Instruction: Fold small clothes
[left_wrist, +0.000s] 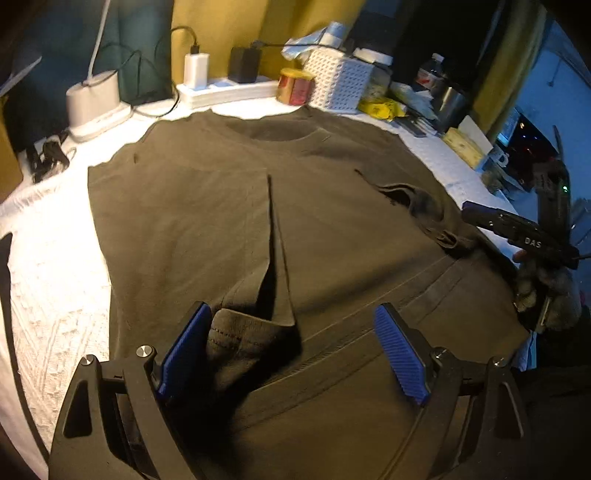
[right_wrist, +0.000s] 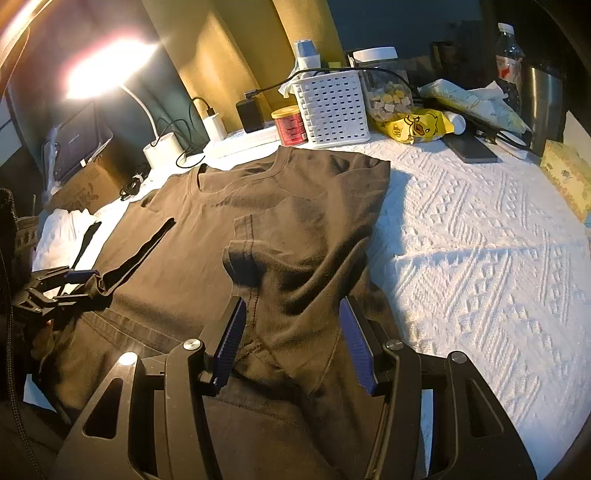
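Shirt (left_wrist: 314, 229), one dark olive tee, lay spread on a white textured bedspread (right_wrist: 480, 258), its long axis running from the hem near both grippers to the neckline pointing at the far clutter. Left gripper (left_wrist: 291, 350) sat over the hem, its two blue pads wide apart, a raised fold of fabric against the left pad. Right gripper (right_wrist: 291, 339) was also spread wide, bunched sleeve cloth lying between its fingers. One white basket (right_wrist: 332, 107) and one red tin (right_wrist: 290, 125) stood beyond the collar.
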